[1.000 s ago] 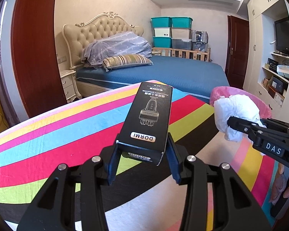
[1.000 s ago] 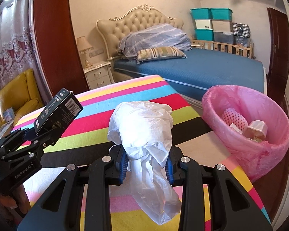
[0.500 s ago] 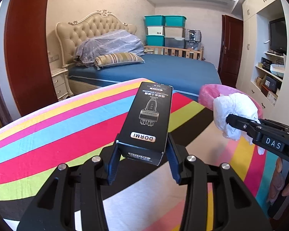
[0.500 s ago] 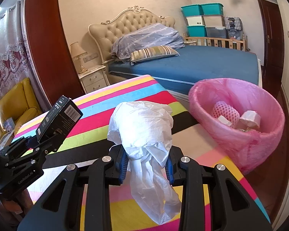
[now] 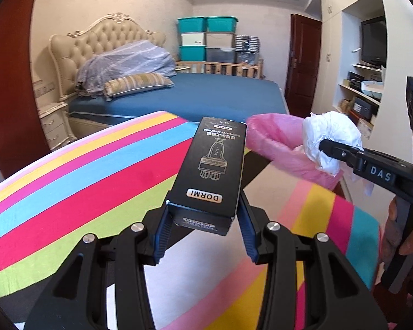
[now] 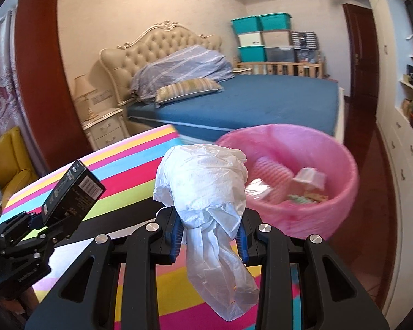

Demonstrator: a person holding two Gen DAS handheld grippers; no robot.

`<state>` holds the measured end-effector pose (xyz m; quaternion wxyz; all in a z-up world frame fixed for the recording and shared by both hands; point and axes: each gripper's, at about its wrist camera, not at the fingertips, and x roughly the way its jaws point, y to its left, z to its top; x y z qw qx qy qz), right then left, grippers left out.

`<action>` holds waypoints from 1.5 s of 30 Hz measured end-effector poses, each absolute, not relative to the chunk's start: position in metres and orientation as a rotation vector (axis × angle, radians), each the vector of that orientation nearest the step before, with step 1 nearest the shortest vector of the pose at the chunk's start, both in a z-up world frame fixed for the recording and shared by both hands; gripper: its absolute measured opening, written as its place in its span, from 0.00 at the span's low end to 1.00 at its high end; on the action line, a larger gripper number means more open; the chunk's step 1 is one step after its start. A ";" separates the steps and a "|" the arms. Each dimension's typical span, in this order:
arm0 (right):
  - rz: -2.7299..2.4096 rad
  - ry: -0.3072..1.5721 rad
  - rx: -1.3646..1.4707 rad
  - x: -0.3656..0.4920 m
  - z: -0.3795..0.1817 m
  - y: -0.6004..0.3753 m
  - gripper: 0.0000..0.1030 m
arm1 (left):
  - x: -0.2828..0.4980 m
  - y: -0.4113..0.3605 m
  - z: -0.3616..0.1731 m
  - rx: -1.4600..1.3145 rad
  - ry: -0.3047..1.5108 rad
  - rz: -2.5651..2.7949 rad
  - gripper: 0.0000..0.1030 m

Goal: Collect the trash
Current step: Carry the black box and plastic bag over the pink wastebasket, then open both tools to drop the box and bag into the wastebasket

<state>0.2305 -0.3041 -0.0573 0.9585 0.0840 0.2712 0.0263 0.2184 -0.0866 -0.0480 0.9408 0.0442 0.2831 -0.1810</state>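
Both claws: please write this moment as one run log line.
left claw: shut on black box | right claw: shut on white plastic bag | pink bin: ahead, holds trash

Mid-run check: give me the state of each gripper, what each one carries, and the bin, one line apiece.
Left gripper: shut on the box, off the table.
Black DORMI cardboard box: clamped at its near end, far end tilted up.
Right gripper: shut on the bag.
Crumpled white plastic bag: pinched at its neck, tail hanging below.
Pink-lined round trash bin: open, already holding some trash.
Striped tablecloth: spread flat.
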 end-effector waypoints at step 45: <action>-0.041 0.600 0.077 0.347 -0.061 -0.415 0.74 | 0.352 -0.236 -0.034 0.105 0.636 -0.488 0.77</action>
